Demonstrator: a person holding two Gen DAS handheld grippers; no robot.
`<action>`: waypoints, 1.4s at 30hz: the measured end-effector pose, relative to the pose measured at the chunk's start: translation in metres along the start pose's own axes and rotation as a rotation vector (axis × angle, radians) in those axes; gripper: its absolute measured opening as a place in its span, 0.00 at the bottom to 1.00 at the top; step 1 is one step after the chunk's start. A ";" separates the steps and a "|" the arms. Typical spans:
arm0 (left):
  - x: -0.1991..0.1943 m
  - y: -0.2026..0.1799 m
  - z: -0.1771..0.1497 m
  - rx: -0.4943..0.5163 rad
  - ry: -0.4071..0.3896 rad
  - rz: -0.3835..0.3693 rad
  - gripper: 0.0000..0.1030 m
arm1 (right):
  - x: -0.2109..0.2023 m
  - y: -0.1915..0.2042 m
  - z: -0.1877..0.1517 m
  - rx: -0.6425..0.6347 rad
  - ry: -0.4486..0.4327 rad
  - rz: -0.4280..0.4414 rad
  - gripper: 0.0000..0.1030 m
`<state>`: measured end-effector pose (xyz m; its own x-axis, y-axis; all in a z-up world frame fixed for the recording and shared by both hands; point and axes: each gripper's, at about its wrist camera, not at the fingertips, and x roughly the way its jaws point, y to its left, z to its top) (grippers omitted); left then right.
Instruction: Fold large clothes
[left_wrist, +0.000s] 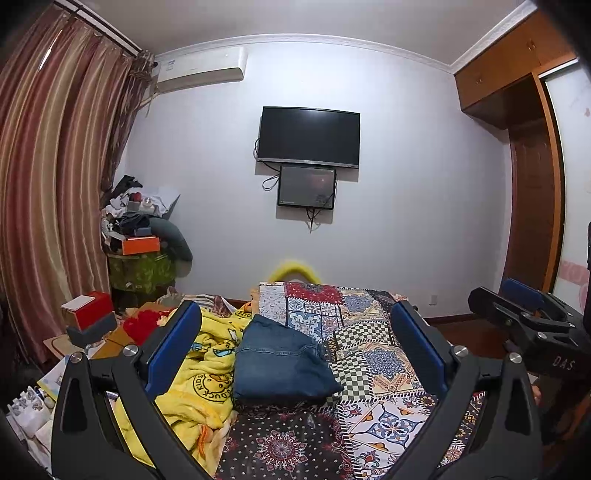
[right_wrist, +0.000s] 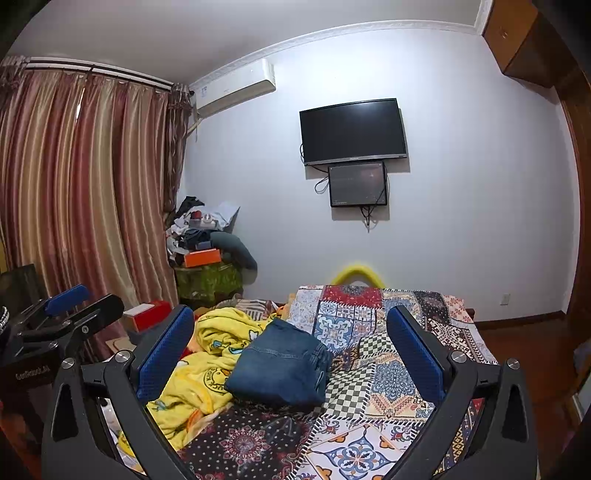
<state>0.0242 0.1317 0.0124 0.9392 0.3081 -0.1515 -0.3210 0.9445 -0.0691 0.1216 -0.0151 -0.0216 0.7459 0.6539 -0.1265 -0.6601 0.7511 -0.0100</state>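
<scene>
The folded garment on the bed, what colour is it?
Blue denim: the folded garment is clearest in the left wrist view, lying on the patchwork bedspread.

White wall, mounted television, striped curtains, wooden wardrobe

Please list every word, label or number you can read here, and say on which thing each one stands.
"DAS": on the right tool, body only.
"KIDS" and "DUCK": round badge on the yellow blanket.
Small print on the left tool, again body only: too blurred.
Air conditioner label: too small.
</scene>
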 end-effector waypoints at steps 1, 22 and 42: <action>0.001 0.000 0.000 0.002 0.002 0.001 1.00 | 0.000 0.001 -0.002 -0.001 0.001 0.001 1.00; 0.009 0.004 -0.003 0.003 0.019 0.001 1.00 | -0.002 0.000 -0.001 0.006 0.020 -0.012 1.00; 0.018 0.005 -0.006 0.011 0.062 -0.056 1.00 | -0.004 -0.001 0.002 0.010 0.015 -0.011 1.00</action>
<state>0.0389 0.1413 0.0030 0.9461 0.2475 -0.2087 -0.2665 0.9614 -0.0679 0.1193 -0.0184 -0.0191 0.7517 0.6443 -0.1411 -0.6510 0.7591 -0.0019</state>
